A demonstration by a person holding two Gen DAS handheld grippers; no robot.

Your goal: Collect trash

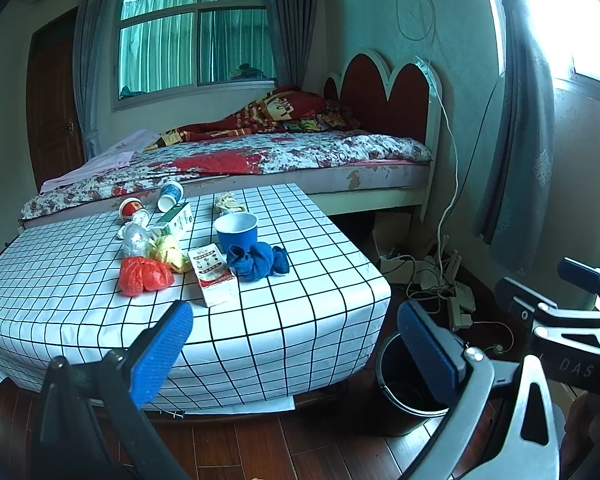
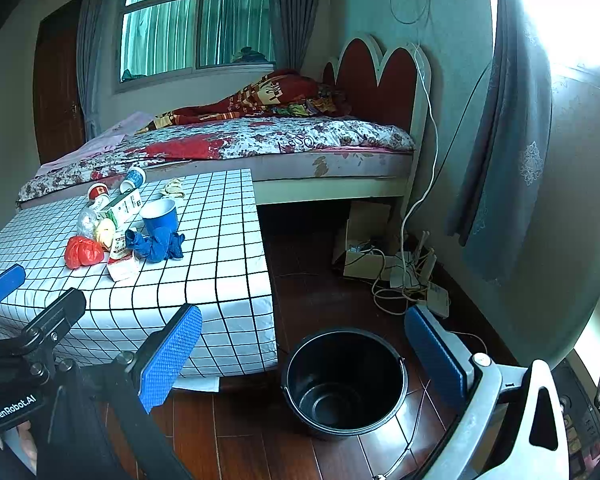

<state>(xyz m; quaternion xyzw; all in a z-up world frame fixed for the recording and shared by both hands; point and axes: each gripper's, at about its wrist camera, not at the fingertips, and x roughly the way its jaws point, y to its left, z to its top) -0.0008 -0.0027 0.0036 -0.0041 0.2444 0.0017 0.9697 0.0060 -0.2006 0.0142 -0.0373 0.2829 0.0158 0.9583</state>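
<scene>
Trash lies bunched on the checked table (image 1: 312,248): a red plastic bag (image 1: 146,280), a yellow bag (image 1: 171,254), crumpled clear plastic (image 1: 135,238), a white and red carton (image 1: 214,278), a blue cloth (image 1: 260,261), a blue cup (image 1: 236,230), a green carton (image 1: 175,222) and two tipped paper cups (image 1: 170,196). A black bucket (image 2: 342,364) stands empty on the floor right of the table. My left gripper (image 1: 296,324) is open before the table's near edge, holding nothing. My right gripper (image 2: 302,326) is open above the bucket, also holding nothing.
A bed (image 1: 284,152) runs behind the table. Cables, a power strip (image 2: 432,296) and a cardboard box (image 2: 364,236) clutter the floor near the curtain (image 2: 504,152). Wooden floor (image 2: 316,280) lies between table and wall. A hand (image 2: 24,440) shows at the lower left.
</scene>
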